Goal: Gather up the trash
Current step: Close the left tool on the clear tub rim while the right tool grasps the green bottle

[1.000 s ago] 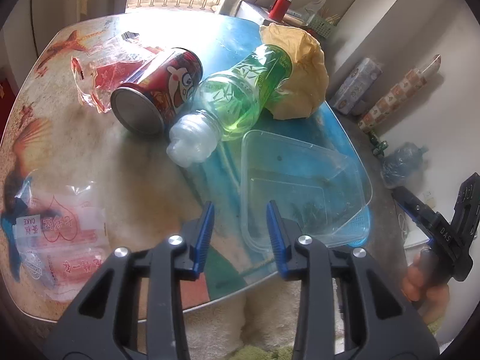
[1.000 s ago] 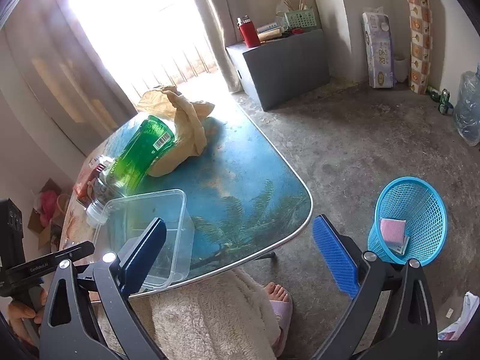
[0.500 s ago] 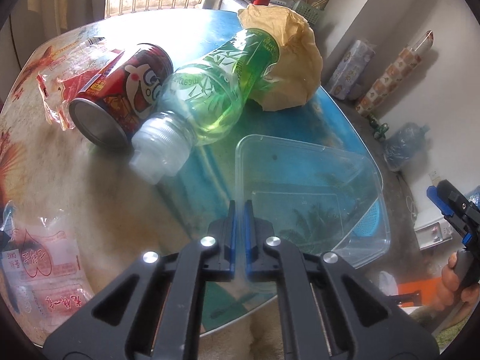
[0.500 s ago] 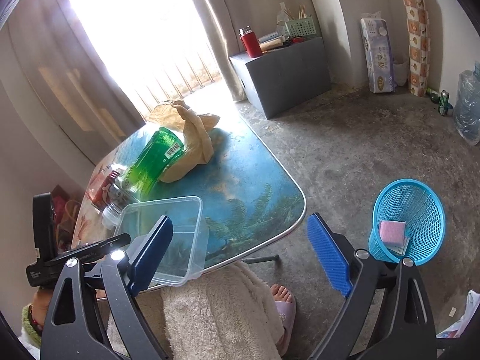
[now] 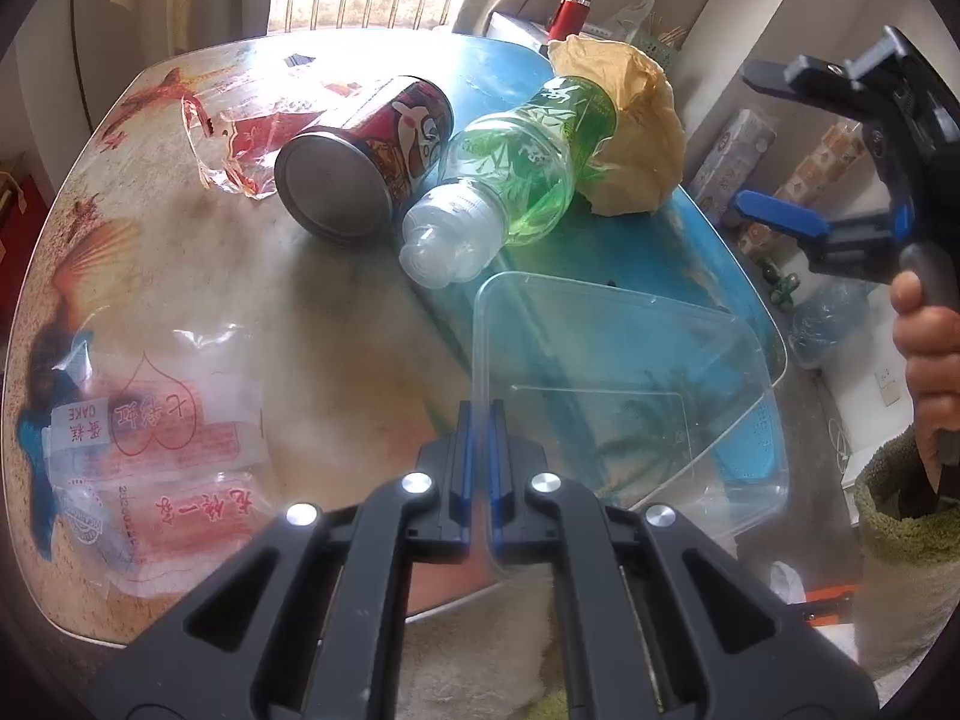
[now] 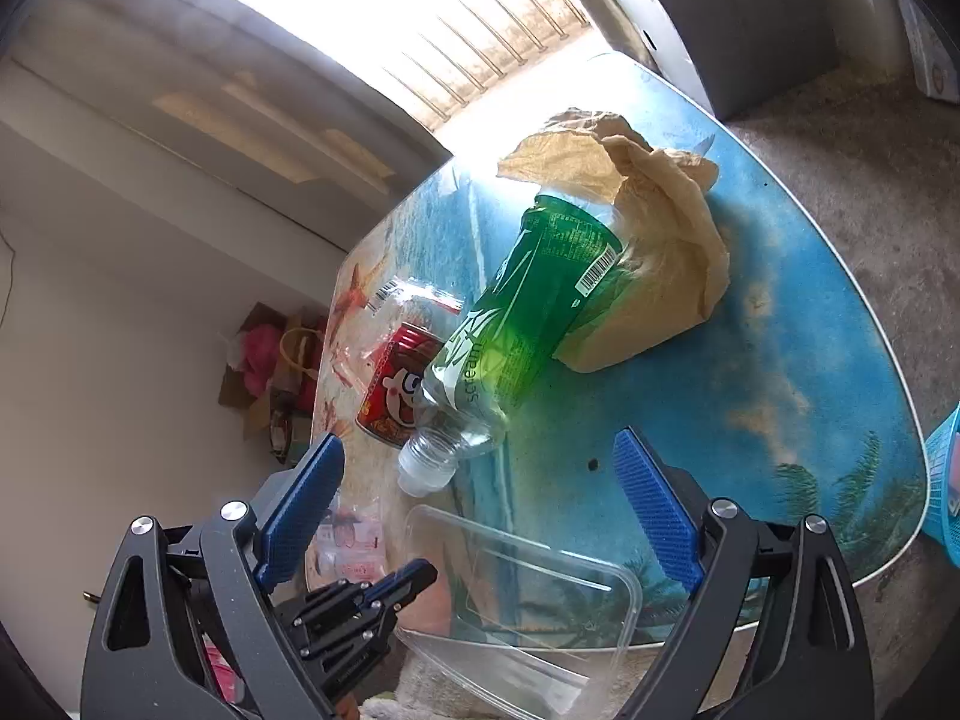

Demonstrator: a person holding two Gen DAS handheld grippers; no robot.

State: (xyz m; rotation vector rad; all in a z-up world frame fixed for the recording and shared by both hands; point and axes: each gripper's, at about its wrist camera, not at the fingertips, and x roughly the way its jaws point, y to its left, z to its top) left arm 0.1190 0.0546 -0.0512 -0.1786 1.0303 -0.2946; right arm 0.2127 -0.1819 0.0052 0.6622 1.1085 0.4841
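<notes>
My left gripper (image 5: 479, 420) is shut on the near-left wall of a clear plastic container (image 5: 624, 396), held at the table's front edge; it also shows in the right wrist view (image 6: 528, 588). My right gripper (image 6: 474, 516) is open and empty, above the table over the container. It shows at the right of the left wrist view (image 5: 798, 222). On the table lie a green plastic bottle (image 5: 516, 180) (image 6: 528, 312), a red can (image 5: 366, 162) (image 6: 396, 390), a crumpled brown paper bag (image 5: 630, 132) (image 6: 654, 258) and clear wrappers (image 5: 150, 444).
The round table (image 6: 780, 372) has a beach print. A blue mesh basket (image 6: 942, 480) stands on the floor to the right. A torn red-and-clear wrapper (image 5: 240, 132) lies behind the can. A grey cabinet (image 6: 732, 30) stands at the back.
My left gripper closed on the container wall and tilted the container up. My right gripper moved from beside the table to above it, nearer the bottle.
</notes>
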